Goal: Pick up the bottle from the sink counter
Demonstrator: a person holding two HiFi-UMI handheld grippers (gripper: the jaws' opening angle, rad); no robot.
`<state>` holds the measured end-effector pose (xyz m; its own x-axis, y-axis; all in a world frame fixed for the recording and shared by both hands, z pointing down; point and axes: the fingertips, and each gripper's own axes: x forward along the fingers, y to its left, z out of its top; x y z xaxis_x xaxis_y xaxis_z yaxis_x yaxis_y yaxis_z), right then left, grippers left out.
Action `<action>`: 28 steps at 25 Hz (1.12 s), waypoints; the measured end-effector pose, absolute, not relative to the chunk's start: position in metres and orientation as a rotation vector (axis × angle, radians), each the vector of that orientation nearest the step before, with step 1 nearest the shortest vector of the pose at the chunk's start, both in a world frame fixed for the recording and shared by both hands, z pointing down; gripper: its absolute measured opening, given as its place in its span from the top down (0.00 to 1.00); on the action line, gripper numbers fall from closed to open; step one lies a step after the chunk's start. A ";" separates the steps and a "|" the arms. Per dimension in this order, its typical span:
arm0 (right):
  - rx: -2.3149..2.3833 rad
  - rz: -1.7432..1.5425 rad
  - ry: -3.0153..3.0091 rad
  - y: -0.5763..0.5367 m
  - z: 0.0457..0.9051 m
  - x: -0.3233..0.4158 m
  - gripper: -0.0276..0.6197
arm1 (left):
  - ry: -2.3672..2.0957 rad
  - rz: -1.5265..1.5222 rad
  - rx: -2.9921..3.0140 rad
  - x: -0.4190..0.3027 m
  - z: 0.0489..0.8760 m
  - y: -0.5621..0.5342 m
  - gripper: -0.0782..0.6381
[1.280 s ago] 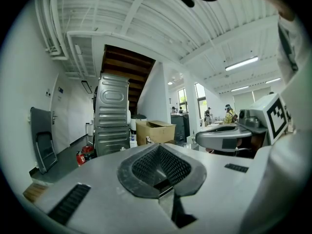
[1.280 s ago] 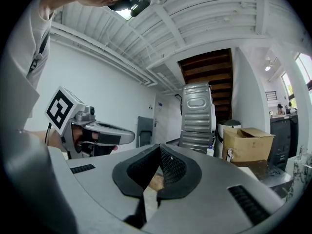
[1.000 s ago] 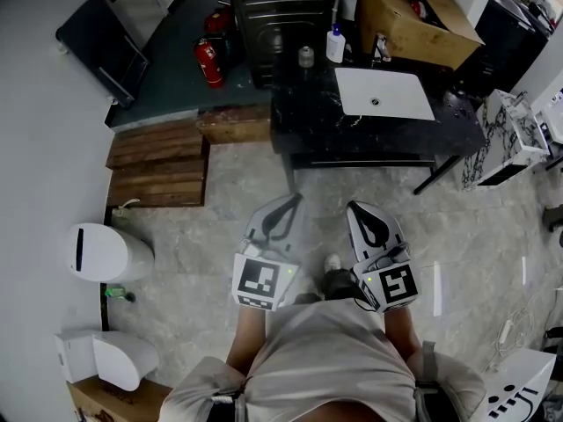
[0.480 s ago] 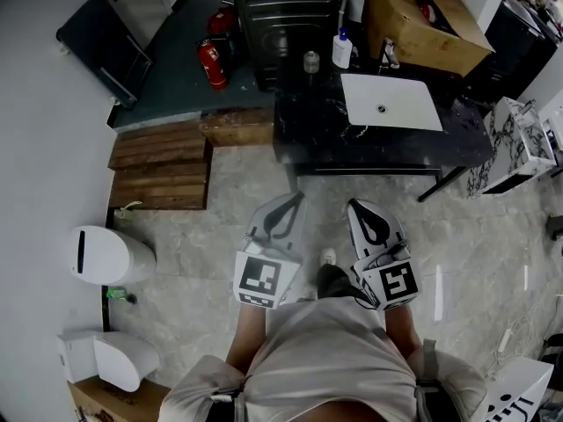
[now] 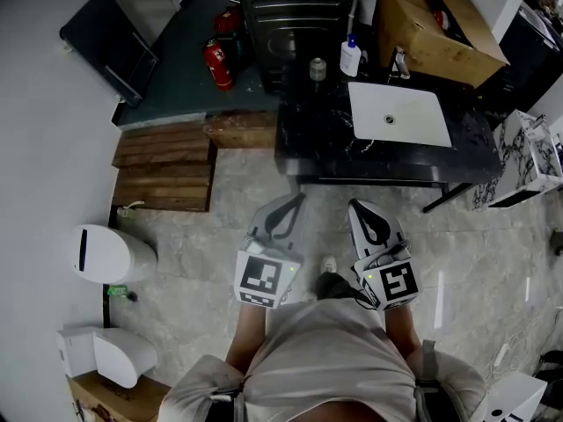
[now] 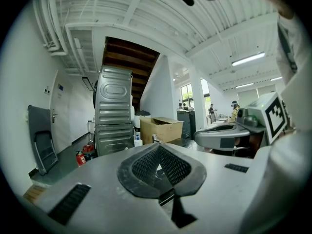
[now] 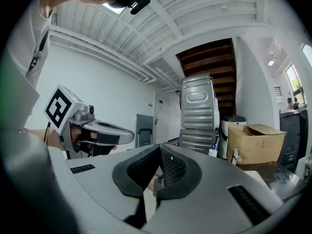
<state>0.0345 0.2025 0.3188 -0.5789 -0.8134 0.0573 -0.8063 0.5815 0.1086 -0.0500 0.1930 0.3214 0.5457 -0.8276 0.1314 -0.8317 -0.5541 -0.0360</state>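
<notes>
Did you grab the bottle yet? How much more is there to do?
Nothing is done yet: the bottle stands on the dark counter beside the white sink. Right now the left hand-held gripper and right hand-held gripper are shut and empty, over the floor, short of the counter. Left to do: reach the counter, open one, close on the bottle, lift.

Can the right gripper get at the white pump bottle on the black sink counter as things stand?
Probably not yet: the right gripper, jaws together, is over the grey floor, short of the black sink counter, and the white pump bottle stands at its far edge. Nothing seems to stand in between.
</notes>
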 end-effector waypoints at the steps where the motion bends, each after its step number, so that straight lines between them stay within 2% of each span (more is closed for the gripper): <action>1: 1.385 -0.106 -2.706 0.197 0.319 0.036 0.96 | -1.474 0.210 2.732 -0.049 0.321 0.188 0.89; 28: 1.299 -0.076 -2.773 0.080 0.316 0.086 0.96 | -1.575 0.259 2.649 -0.004 0.323 0.077 0.89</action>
